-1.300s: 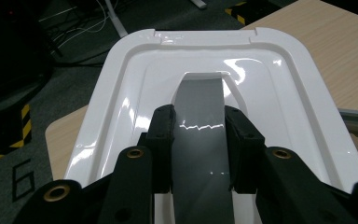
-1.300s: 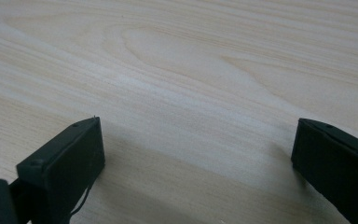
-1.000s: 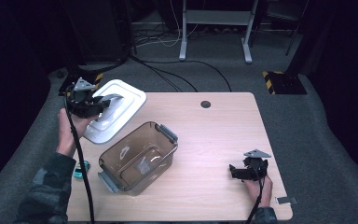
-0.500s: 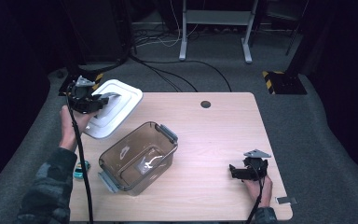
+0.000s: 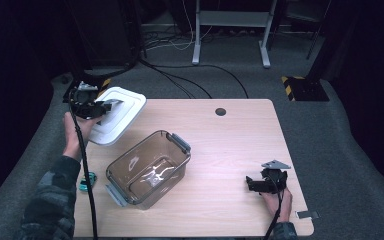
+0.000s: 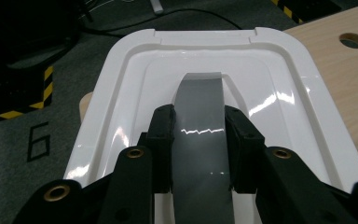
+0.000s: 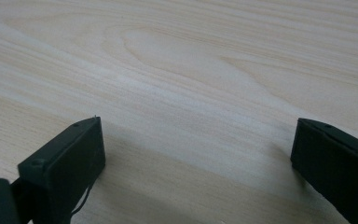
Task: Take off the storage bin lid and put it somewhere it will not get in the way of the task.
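A white container lid (image 5: 128, 104) hangs tilted over the table's far left corner. My left gripper (image 5: 105, 106) is shut on its grey centre strip (image 6: 199, 93); in the left gripper view the lid (image 6: 135, 70) spreads out beyond the jaws of the left gripper (image 6: 199, 123). A clear brownish container (image 5: 147, 167) with grey latches stands open on the table, nearer and right of the lid, with something crinkled and pale at its bottom. My right gripper (image 5: 250, 184) rests open at the table's near right, its jaws wide apart over bare wood in the right gripper view (image 7: 196, 140).
The wooden table (image 5: 240, 140) has a round cable hole (image 5: 220, 111) near its far edge. A small teal object (image 5: 86, 181) lies by the left sleeve at the table's left edge. Cables and a metal stand (image 5: 230, 30) occupy the dark floor beyond.
My left gripper has carried the lid slightly up and toward the far left corner. The right gripper and the container have stayed put.
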{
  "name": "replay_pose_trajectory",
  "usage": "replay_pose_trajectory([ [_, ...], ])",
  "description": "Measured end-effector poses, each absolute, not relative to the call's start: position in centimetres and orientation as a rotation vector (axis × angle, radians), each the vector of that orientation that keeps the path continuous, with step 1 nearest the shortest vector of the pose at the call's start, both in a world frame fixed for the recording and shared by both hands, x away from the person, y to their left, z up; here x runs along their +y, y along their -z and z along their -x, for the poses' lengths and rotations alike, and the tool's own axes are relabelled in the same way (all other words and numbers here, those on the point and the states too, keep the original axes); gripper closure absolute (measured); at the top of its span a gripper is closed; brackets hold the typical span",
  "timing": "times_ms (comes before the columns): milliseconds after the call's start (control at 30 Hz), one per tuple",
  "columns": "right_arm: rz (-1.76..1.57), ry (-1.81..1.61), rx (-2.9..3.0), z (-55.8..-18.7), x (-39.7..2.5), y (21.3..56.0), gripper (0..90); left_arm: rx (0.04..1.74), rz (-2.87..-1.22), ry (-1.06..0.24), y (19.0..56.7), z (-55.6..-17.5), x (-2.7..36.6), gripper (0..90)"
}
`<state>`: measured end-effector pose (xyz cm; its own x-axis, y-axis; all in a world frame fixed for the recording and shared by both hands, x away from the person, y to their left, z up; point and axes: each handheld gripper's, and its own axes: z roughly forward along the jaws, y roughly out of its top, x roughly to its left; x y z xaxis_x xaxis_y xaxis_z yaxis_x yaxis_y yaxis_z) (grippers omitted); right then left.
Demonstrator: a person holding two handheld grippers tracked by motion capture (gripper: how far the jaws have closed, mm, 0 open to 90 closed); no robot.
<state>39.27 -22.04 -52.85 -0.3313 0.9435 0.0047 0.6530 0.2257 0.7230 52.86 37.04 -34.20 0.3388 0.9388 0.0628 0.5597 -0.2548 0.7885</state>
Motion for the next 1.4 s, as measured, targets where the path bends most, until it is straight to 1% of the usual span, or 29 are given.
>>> replay_pose_trajectory([
  [133,-1.468,-0.888,2.067,-39.3,-22.0,52.8,2.2,1.352,-1.922,-0.719,35.2,-53.6,37.7,67.0],
  [233,-1.469,-0.888,2.066,-39.3,-22.0,52.8,2.3,1.381,-1.897,-0.693,35.9,-53.9,38.3,67.0],
  [367,-1.469,-0.888,2.066,-39.3,-22.0,52.8,2.3,1.400,-1.907,-0.693,36.8,-54.3,38.6,67.0],
  [533,-1.469,-0.888,2.065,-39.3,-22.0,52.8,2.4,1.434,-1.924,-0.650,39.2,-55.1,39.1,67.0],
  [900,-1.469,-0.888,2.064,-39.3,-22.0,52.8,2.5,1.475,-1.916,-0.618,41.8,-55.9,39.0,67.0],
  [1400,-1.468,-0.888,2.064,-39.3,-22.0,52.8,2.8,1.525,-1.965,-0.556,45.3,-56.5,39.0,67.0],
])
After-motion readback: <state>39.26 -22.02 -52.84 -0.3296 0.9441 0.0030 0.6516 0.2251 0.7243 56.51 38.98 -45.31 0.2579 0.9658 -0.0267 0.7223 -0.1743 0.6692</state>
